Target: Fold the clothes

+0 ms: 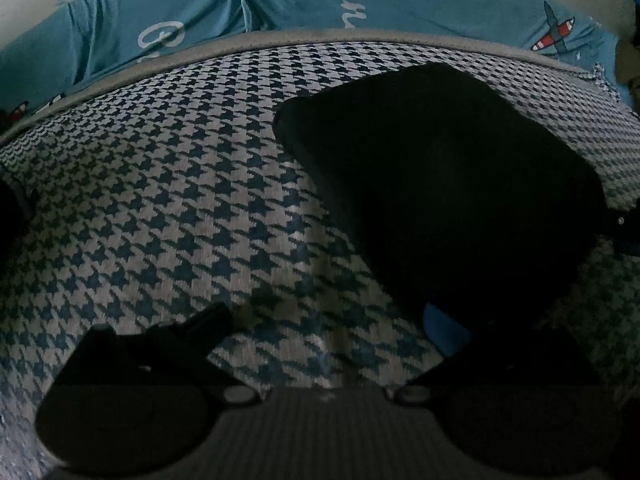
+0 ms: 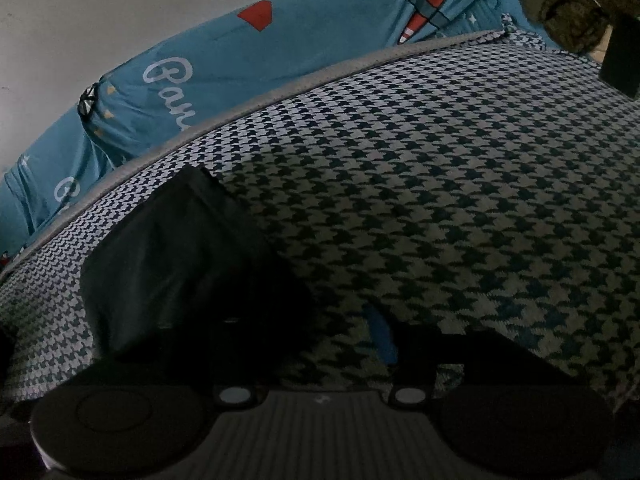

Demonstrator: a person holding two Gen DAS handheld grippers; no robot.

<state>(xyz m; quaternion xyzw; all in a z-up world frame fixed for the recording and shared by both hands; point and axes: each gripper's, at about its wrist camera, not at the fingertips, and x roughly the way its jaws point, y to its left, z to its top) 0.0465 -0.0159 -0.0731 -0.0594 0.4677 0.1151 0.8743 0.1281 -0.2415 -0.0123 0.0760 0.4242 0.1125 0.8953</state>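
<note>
A dark folded garment lies on the blue-and-white houndstooth cover. In the left wrist view it sits right of centre and covers my left gripper's right finger, whose blue pad shows at its edge. My left gripper stands open, low over the cover. In the right wrist view the garment lies at the left over the left finger. My right gripper is open, with its blue pad on the cover.
A teal sheet with white script and red plane prints runs behind the grey piped edge of the cover. A brown fuzzy item and a dark flat object sit at the far right in the right wrist view.
</note>
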